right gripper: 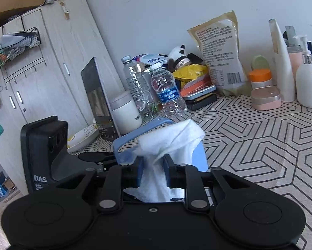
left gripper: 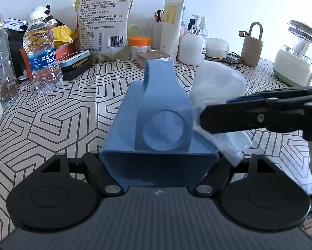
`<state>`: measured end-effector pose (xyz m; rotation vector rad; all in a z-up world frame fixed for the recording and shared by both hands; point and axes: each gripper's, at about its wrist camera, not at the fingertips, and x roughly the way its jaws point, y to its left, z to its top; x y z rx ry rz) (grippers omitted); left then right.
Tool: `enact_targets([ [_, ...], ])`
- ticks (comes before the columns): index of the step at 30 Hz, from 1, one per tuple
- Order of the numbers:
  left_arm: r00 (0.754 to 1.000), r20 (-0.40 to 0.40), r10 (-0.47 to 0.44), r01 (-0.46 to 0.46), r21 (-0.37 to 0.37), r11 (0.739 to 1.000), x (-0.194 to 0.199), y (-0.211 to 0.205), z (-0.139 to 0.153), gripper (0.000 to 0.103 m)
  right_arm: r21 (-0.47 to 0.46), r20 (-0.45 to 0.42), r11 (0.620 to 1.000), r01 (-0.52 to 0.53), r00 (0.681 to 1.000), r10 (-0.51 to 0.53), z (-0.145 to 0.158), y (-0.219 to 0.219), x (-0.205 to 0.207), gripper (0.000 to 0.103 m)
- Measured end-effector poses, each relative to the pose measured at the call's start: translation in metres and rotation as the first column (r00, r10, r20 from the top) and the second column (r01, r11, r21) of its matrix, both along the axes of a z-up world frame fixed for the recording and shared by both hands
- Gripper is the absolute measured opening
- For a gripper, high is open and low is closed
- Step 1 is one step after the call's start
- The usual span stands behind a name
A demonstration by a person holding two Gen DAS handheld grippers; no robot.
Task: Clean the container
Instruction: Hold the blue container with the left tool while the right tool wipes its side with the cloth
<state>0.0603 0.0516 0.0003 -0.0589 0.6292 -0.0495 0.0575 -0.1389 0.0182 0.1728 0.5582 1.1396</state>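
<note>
Left gripper (left gripper: 159, 166) clamps blue container (left gripper: 156, 129) | right gripper (right gripper: 153, 173) pinches white wipe (right gripper: 172, 143) — apparently touching container

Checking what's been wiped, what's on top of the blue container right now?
A white cloth held in the right tongs lies against the blue container's upper side. The surface under the cloth is covered, so unseen.

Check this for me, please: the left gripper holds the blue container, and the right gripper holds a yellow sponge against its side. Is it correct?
Not quite. The right gripper holds a white cloth, not a yellow sponge; the right wrist view shows it clamped between the fingers. The rest is right: the left gripper holds the blue container, and the cloth lies against its side.
</note>
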Motion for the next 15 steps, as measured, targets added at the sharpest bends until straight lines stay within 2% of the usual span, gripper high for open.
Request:
enact_targets([
  [5, 1.000, 0.004, -0.007, 0.007, 0.007, 1.000, -0.001, -0.001, 0.000, 0.077, -0.006, -0.001, 1.000, 0.025, 1.000, -0.025, 0.001, 0.005, 0.007, 0.039],
  [8, 1.000, -0.001, -0.002, 0.002, 0.005, 1.000, 0.000, -0.001, 0.000, 0.077, -0.031, 0.055, 0.999, 0.044, 0.998, -0.042, 0.005, 0.016, 0.007, 0.041],
  [9, 1.000, 0.000, -0.001, 0.001, 0.003, 1.000, 0.000, -0.001, 0.000, 0.077, -0.034, 0.068, 0.998, 0.046, 0.997, -0.044, 0.005, 0.016, 0.005, 0.039],
  [12, 1.000, 0.001, 0.001, -0.001, 0.000, 1.000, 0.000, 0.000, 0.000, 0.077, -0.029, 0.091, 0.999, 0.026, 0.996, -0.023, 0.006, 0.013, -0.001, 0.022],
  [15, 1.000, 0.001, 0.001, -0.001, -0.001, 1.000, 0.000, 0.000, 0.000, 0.077, -0.026, 0.114, 1.000, -0.016, 0.993, 0.019, 0.009, 0.014, -0.008, 0.019],
])
